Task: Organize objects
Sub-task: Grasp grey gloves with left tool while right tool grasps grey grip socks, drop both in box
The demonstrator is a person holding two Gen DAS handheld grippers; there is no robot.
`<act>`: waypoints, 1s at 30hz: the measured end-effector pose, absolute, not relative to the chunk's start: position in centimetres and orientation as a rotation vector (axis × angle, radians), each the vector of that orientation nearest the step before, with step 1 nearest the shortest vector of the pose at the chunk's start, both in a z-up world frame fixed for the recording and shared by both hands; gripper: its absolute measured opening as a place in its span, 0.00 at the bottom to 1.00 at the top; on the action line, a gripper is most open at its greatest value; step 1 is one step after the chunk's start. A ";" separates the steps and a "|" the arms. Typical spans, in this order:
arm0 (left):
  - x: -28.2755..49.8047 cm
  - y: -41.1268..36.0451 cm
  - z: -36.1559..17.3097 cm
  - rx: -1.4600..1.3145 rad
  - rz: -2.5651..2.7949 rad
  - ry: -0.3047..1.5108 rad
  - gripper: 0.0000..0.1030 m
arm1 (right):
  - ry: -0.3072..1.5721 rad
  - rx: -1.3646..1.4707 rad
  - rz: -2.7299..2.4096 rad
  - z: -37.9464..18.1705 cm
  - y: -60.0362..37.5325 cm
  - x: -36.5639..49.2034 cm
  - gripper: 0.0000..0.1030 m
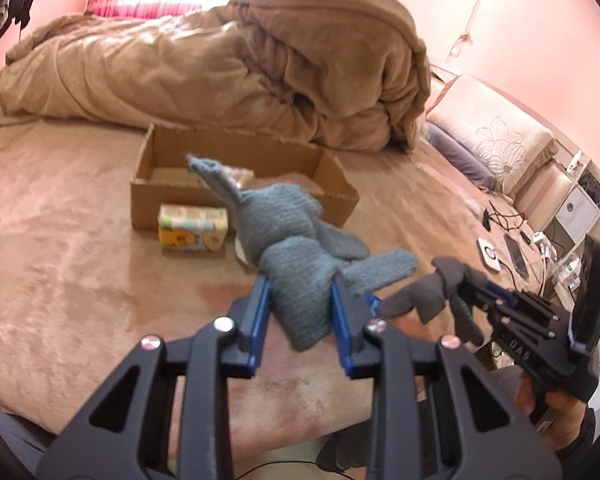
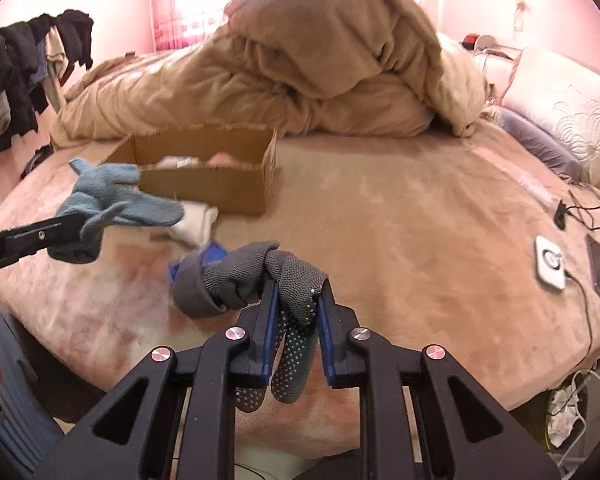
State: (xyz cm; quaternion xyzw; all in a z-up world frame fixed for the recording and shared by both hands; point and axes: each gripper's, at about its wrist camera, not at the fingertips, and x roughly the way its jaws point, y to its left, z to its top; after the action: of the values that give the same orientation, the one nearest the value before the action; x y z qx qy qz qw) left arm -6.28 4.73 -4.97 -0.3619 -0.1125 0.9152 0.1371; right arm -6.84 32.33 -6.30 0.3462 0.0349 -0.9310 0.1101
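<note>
Open bed [image 1: 80, 220] stretches ahead-left of the left jaws. Dead ahead, the tissue pack [image 1: 193, 227] sits against the cardboard box [image 1: 236, 148], blocking the straight line in. Beyond it the heaped duvet [image 1: 260, 64] walls things off. Right of the right jaws, cables and phones [image 2: 598, 266] clutter the bed.

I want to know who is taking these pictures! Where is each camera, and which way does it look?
Left wrist: on the left gripper, facing the cardboard box, gripping the blue glove; the right gripper shows.
Right wrist: on the right gripper, facing the bed, gripping the grey glove; the left gripper shows.
Both show the box, blanket, both gloves.
</note>
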 end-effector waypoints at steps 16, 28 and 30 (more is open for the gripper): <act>-4.7 1.8 2.6 -0.888 2.771 -0.290 0.28 | 0.077 0.759 -2.715 2.9 30.4 -7.4 0.19; -8.7 -1.5 3.9 -0.868 2.810 -0.242 0.29 | 0.087 0.690 -2.714 5.3 27.3 -13.6 0.19; -9.8 -2.1 3.8 -0.865 2.821 -0.232 0.29 | 0.099 0.685 -2.718 5.3 26.8 -14.5 0.19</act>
State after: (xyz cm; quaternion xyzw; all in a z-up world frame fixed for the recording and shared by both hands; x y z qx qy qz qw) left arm -9.79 -2.07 3.76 -0.2912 -0.0781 0.9491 0.0907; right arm -14.54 26.82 5.33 0.2409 0.0347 -0.9553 0.1677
